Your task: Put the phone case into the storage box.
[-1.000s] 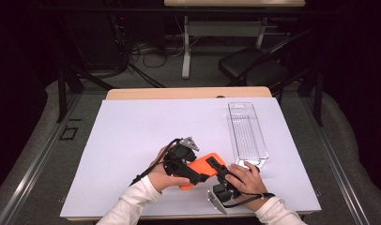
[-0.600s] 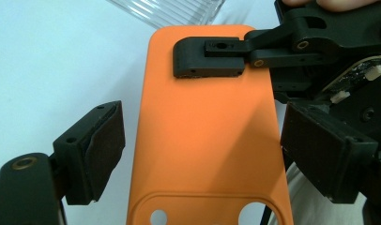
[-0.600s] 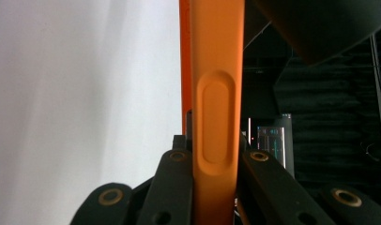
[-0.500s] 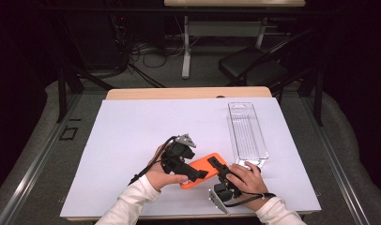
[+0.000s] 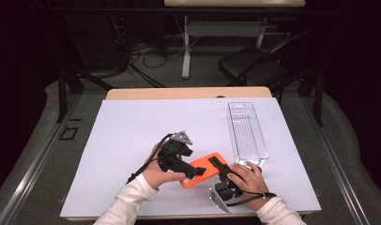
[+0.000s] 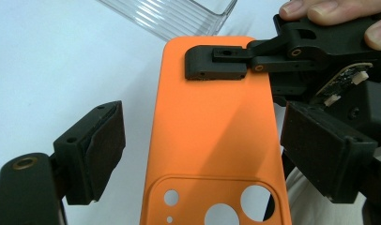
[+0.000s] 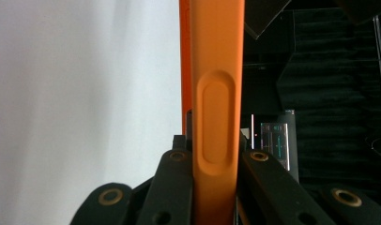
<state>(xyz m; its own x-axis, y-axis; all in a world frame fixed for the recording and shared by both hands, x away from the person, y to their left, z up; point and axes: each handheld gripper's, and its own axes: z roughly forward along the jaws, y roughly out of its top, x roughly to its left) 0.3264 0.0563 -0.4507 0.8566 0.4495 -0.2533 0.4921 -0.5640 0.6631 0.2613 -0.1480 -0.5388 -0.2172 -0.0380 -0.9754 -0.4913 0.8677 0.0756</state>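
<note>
Just one orange phone case (image 5: 203,169) (one clear tray (image 5: 247,132))

clear plastic tray (image 5: 247,132), white table sheet (image 5: 127,136), black chair (image 5: 254,65)

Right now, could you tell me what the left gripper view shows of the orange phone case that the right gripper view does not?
The left gripper view shows the orange phone case flat side on, with its camera cut-outs, the clear tray beyond, and the left gripper open, pads clear of the case. The right gripper view shows the case's thin edge with its raised button bump, clamped by the right gripper. Both share the case and the white table cover.
</note>
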